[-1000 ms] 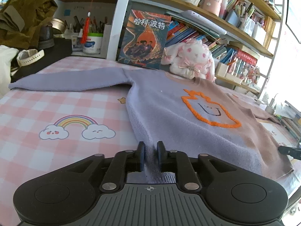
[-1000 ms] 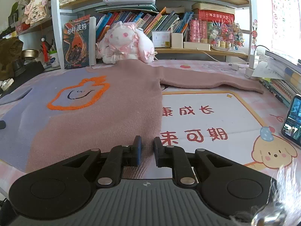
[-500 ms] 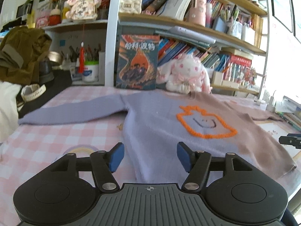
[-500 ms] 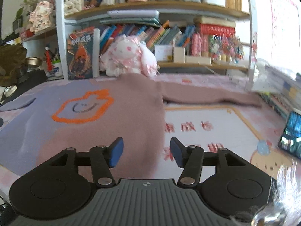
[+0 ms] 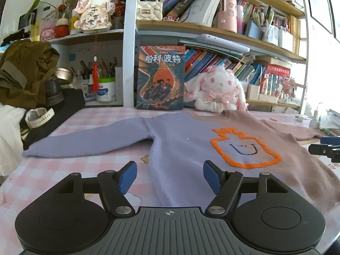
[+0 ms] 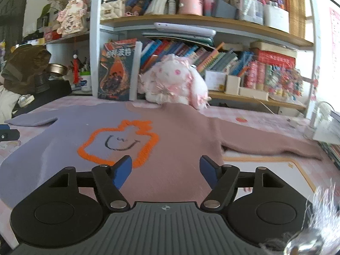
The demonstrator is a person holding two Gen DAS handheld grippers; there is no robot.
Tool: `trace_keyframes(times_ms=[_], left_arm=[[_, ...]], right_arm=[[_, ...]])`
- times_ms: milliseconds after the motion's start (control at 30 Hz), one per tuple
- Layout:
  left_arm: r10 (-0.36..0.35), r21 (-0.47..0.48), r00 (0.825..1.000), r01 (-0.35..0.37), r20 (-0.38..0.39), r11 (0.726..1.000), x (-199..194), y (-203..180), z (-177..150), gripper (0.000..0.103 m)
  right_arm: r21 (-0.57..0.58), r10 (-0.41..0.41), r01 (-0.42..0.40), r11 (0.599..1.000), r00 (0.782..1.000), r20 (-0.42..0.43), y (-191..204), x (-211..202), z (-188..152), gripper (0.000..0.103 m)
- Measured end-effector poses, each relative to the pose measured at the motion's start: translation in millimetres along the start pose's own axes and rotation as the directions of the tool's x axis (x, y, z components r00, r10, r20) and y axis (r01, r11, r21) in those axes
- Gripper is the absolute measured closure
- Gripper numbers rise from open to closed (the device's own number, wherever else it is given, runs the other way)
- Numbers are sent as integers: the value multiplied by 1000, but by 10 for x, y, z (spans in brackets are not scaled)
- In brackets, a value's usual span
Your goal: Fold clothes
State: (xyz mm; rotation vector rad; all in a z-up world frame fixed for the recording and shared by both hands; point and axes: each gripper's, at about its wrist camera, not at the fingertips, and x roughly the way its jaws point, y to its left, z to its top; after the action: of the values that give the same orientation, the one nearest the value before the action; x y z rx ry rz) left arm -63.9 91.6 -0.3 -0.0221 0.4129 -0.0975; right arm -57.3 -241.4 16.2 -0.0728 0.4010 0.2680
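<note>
One knitted sweater [image 5: 187, 148], half lilac and half dusty pink with an orange outlined smiling shape on its chest, is lying flat on the pink checked tablecloth [image 5: 70, 170], its two sleeves stretching out sideways. One white plush rabbit with pink spots [image 5: 216, 91] is sitting just behind the sweater's collar, and one dark illustrated book [image 5: 159, 77] is standing upright beside the rabbit. The left gripper [image 5: 169, 177] is hovering over the sweater's lilac hem, its blue-padded jaws spread wide and holding nothing. The right gripper [image 6: 166, 171] is hovering over the pink hem, likewise spread and holding nothing
</note>
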Motion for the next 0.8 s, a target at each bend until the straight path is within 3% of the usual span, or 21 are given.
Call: trace_keyframes(times_ms=[500,800], left_arm=[[137,-21,990,-137,23,990,325,472,208,31],[205,-21,979,-204,18,979,528,654,274,31]], right_arm=[[-33,79,-78,996,996,40,227,512,234,31],[-74,196,-193,978,980,33,382,754,296,30]])
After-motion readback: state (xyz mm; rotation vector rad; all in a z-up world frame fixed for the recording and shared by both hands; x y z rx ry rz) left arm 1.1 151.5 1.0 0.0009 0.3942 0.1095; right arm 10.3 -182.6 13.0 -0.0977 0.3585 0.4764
